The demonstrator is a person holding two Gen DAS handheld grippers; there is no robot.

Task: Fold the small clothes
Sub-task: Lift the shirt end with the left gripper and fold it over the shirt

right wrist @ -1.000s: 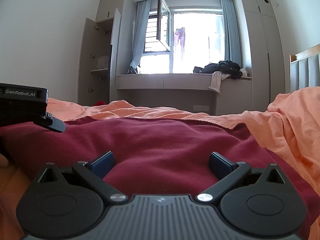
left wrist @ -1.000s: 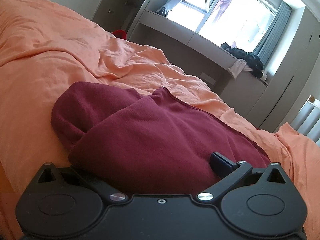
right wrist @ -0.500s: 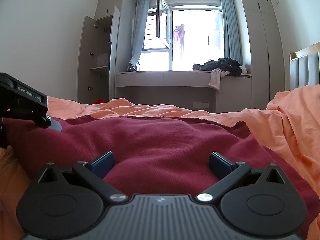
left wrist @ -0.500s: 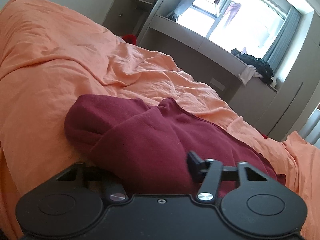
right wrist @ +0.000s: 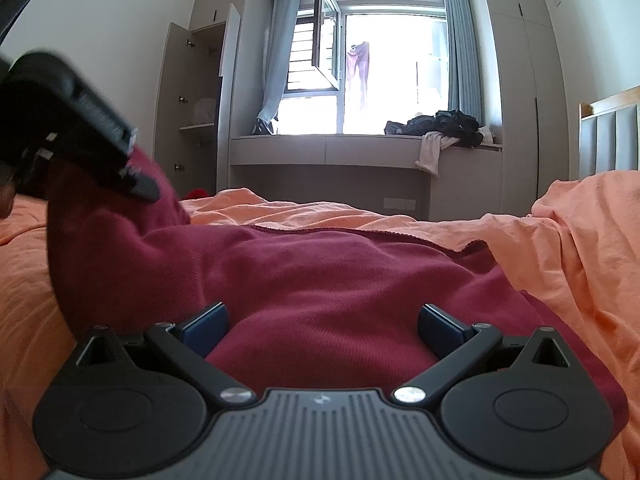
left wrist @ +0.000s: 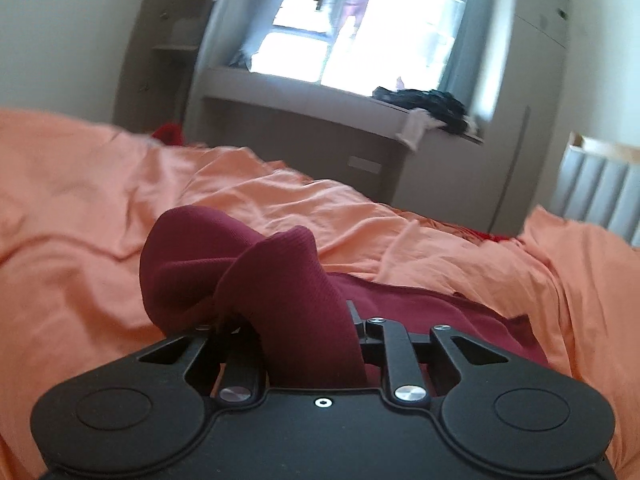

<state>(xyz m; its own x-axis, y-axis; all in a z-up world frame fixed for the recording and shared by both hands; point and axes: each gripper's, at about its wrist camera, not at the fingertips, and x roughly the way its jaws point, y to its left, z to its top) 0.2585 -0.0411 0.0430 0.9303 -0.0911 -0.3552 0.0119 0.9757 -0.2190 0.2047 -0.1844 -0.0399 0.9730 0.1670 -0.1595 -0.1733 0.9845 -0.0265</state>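
A dark red knit garment point(right wrist: 320, 276) lies on an orange bedsheet point(right wrist: 560, 248). My left gripper point(left wrist: 300, 328) is shut on a bunched edge of the garment point(left wrist: 280, 280) and holds it lifted off the bed. In the right wrist view the left gripper point(right wrist: 80, 128) is raised at the far left with red cloth hanging from it. My right gripper point(right wrist: 322, 324) is open, its blue fingertips point(right wrist: 204, 324) resting on either side of a hump of the garment, low on the bed.
The orange sheet point(left wrist: 80, 200) is rumpled around the garment. A window bench point(right wrist: 360, 152) with a pile of dark clothes point(right wrist: 444, 124) stands beyond the bed. An open cupboard point(right wrist: 196, 100) is at the left, a headboard point(right wrist: 608, 136) at the right.
My left gripper closed on the garment's left edge and lifted it up, tilting its view toward the window. My right gripper stayed open in place on the cloth.
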